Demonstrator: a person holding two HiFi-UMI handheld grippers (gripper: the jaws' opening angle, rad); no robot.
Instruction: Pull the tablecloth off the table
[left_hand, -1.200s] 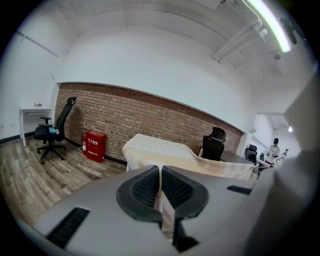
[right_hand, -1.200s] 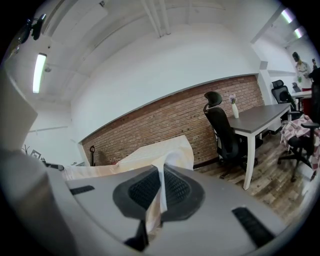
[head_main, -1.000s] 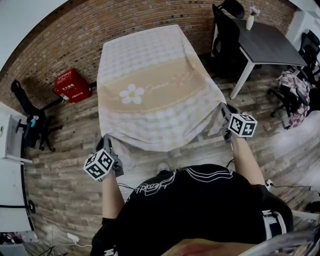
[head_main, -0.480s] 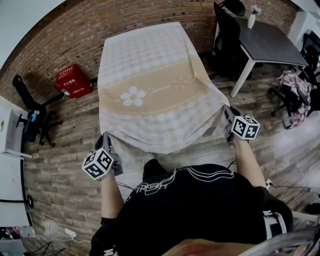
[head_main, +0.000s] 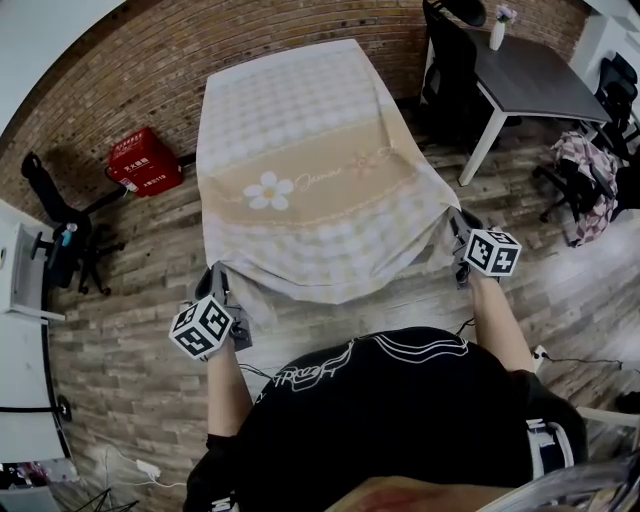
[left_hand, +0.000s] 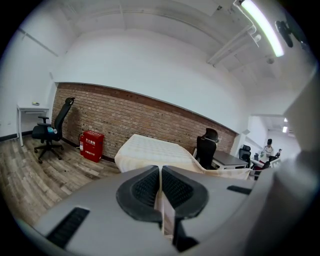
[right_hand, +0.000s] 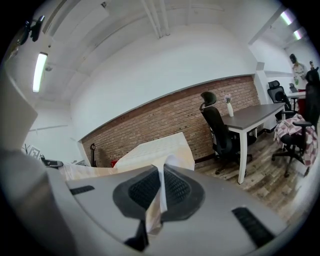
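Nearest: person in a black shirt (head_main: 390, 420), one gripper per hand.

Left gripper (left_hand: 161, 192): jaws fully closed, pinching the near-left corner of the tablecloth (head_main: 300, 180); a thin fold runs between the pads.

Right gripper (right_hand: 160, 192): likewise clamped tight, on the near-right corner.

The cloth's near edge sags between the two grippers. The rest drapes over the table, which is hidden beneath it, daisy print up.

Far left: red box (head_main: 145, 165) against the brick wall (head_main: 150, 70).

Far right: dark desk (head_main: 530, 80) with a black chair (head_main: 445, 70).

Script on the tablecloth (head_main: 310, 170) and print on the red box (head_main: 146, 161) are illegible
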